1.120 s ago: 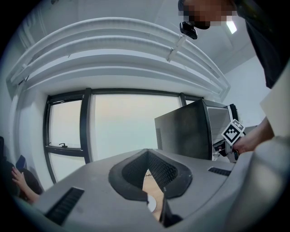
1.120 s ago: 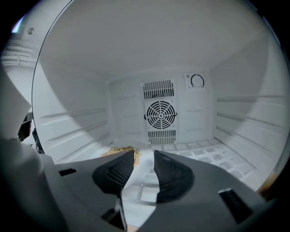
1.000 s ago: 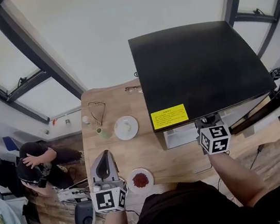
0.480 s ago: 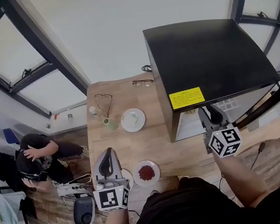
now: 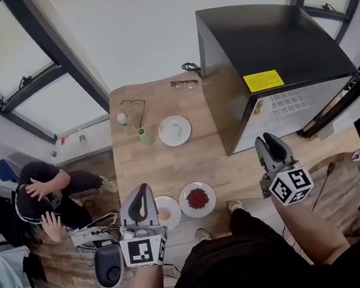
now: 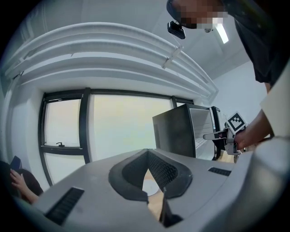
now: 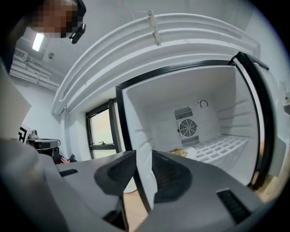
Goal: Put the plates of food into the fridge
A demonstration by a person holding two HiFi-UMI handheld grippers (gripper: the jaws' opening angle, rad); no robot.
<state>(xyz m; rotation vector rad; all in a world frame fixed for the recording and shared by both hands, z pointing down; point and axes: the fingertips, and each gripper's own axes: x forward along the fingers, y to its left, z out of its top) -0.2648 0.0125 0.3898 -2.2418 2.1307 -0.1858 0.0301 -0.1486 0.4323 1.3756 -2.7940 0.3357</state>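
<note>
Plates (image 5: 183, 202), round and white, rest on grained wooden table (image 5: 170, 165).

Wooden table (image 5: 171, 171), bearing black fridge (image 5: 265, 40), white plate (image 5: 175, 130), red-food plate (image 5: 197, 198), green cup (image 5: 145, 136), glasses (image 5: 133, 108), possibly a small bottle (image 5: 122, 118)

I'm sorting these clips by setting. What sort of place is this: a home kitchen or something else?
Probably an office or lab room, not a kitchen: a mini fridge stands open on a wooden table with plates of food, beside big windows.
</note>
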